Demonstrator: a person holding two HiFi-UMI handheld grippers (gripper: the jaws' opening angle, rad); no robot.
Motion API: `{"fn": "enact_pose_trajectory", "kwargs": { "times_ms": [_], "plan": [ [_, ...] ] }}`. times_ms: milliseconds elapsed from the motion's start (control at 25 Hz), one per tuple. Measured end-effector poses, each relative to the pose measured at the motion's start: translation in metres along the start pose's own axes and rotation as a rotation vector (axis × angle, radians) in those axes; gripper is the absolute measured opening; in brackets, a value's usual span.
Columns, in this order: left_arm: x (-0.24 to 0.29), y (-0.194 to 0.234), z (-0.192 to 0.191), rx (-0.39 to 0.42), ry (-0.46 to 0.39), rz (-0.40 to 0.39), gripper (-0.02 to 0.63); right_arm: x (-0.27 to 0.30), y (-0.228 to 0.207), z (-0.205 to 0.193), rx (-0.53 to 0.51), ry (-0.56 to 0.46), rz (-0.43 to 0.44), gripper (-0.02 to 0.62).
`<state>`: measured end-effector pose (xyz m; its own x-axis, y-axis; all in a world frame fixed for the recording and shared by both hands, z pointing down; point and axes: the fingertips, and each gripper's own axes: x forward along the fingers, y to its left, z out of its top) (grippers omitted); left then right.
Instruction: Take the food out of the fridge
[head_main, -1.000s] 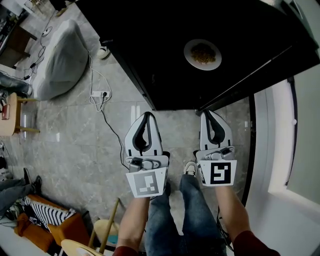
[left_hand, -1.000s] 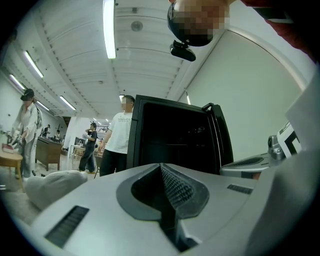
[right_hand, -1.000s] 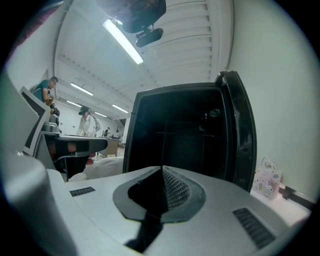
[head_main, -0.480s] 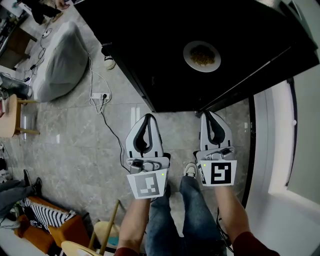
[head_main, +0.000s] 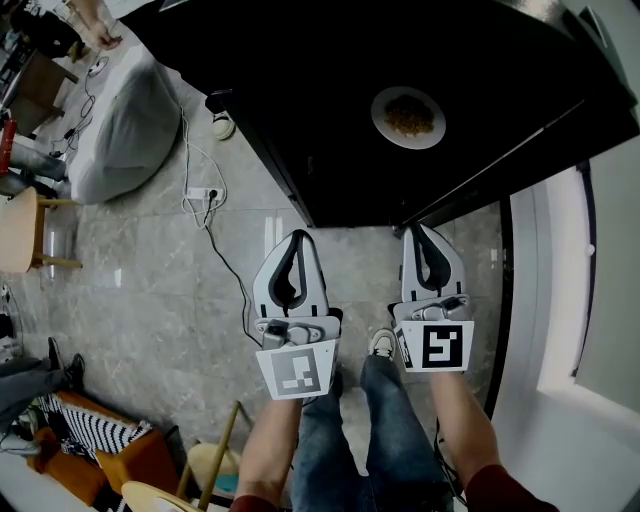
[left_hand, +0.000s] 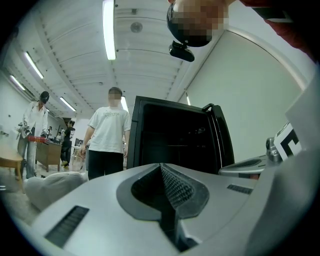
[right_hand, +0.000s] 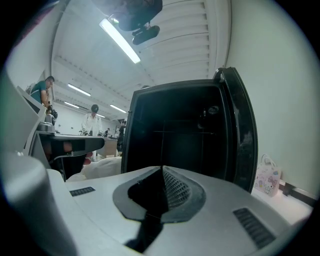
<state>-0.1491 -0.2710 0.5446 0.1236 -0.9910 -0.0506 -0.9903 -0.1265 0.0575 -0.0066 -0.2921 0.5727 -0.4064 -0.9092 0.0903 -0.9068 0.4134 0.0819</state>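
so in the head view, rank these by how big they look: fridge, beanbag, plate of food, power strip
fridge
beanbag
plate of food
power strip
The plate is nearer the camera than the strip.

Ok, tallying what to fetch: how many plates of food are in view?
1: a white plate on the black surface ahead. The fridge's dark interior may hide more.

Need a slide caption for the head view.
Left tool and right tool, both shut and empty, over grey floor before black fridge topped by plate of food.
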Motion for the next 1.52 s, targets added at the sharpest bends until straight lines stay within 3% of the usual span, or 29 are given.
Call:
{"fn": "enact_pose_trajectory", "kwargs": {
  "times_ms": [720,1280,1520],
  "plan": [
    [-0.001,0.002,0.006,0.003,-0.012,-0.001,0.012,0.015,-0.008,-0.007,0.094,0.032,-0.023,0.025],
    [-0.002,0.006,0.01,0.0,-0.011,0.004,0.012,0.028,-0.014,-0.014,0.268,0.057,-0.048,0.025],
    [-0.002,0.006,0.008,0.002,-0.012,0.005,0.012,0.035,-0.02,-0.021,0.407,0.059,-0.055,0.025]
  ]
}}
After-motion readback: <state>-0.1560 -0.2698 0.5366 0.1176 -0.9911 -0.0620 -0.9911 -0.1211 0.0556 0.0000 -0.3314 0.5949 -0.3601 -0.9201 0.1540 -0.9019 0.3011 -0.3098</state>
